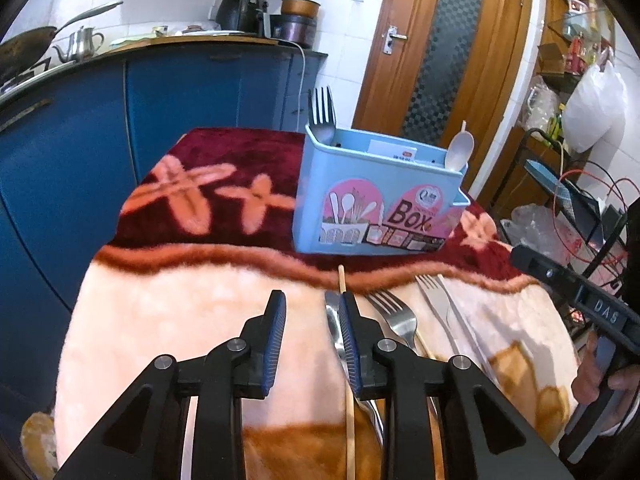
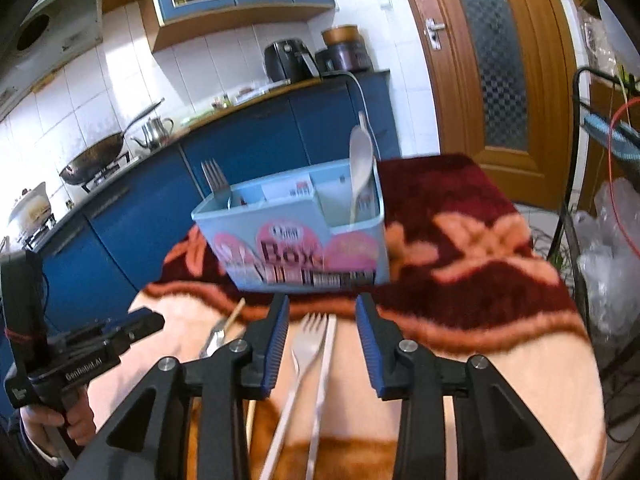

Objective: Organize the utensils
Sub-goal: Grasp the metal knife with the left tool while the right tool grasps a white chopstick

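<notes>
A light blue utensil box (image 1: pixel 376 196) (image 2: pixel 296 232) stands on the blanket, with a metal fork (image 1: pixel 322 114) (image 2: pixel 216 180) in its left end and a white spoon (image 1: pixel 460 150) (image 2: pixel 360 160) in its right. My left gripper (image 1: pixel 312 312) is open over the blanket. A metal utensil (image 1: pixel 332 320) lies just inside its right finger, with a wooden chopstick (image 1: pixel 342 278) and a metal fork (image 1: pixel 394 312) beside it. My right gripper (image 2: pixel 322 312) is open above a white plastic fork (image 2: pixel 308 340) (image 1: pixel 434 296) and a white stick-like utensil (image 2: pixel 326 360); its pads do not touch them.
The plush blanket (image 1: pixel 180 300) covers a table that drops off at both sides. Blue kitchen cabinets (image 1: pixel 180 100) stand behind on the left, a wooden door (image 1: pixel 440 40) behind. A wire rack with bags (image 2: pixel 608 240) stands at the right. A hand holds each gripper's handle.
</notes>
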Action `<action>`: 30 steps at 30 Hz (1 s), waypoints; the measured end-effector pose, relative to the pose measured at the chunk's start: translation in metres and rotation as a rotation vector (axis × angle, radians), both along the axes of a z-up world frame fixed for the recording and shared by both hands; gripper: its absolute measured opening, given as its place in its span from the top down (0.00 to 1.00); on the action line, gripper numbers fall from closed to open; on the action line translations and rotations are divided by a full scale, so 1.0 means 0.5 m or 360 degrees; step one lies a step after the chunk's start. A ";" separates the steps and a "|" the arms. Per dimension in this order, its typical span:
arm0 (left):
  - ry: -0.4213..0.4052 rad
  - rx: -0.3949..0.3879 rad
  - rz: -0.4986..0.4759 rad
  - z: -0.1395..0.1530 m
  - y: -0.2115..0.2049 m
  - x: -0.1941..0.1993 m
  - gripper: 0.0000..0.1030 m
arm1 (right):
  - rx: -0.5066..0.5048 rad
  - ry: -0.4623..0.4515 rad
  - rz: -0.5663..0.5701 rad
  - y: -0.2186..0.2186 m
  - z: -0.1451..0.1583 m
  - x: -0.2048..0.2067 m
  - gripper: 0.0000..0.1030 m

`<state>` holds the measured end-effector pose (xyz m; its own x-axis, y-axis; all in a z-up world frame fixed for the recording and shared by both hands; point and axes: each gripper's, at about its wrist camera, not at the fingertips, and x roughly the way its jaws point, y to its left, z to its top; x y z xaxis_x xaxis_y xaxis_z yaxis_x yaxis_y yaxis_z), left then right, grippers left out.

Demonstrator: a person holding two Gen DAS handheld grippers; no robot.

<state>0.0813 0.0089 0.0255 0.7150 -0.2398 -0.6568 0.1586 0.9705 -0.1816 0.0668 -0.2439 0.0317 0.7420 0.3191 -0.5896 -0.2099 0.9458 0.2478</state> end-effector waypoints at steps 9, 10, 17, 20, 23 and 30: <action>0.0096 0.0037 -0.0050 -0.029 -0.028 0.000 0.73 | -0.0029 0.0139 0.0027 0.002 -0.045 -0.007 0.60; 0.0109 0.0041 -0.0056 -0.033 -0.032 0.001 0.73 | -0.0030 0.0151 0.0031 0.002 -0.049 -0.006 0.60; 0.0182 0.0056 -0.0099 -0.055 -0.053 0.003 0.72 | -0.0057 0.0231 0.0050 0.011 -0.078 0.001 0.60; 0.0201 0.0070 -0.0109 -0.064 -0.061 0.005 0.72 | -0.0056 0.0260 0.0057 0.016 -0.088 0.005 0.60; 0.0224 0.0085 -0.0124 -0.072 -0.070 0.008 0.72 | -0.0067 0.0282 0.0066 0.023 -0.098 0.009 0.60; 0.0255 0.0103 -0.0126 -0.088 -0.080 0.015 0.72 | -0.0111 0.0295 0.0049 0.029 -0.105 0.015 0.66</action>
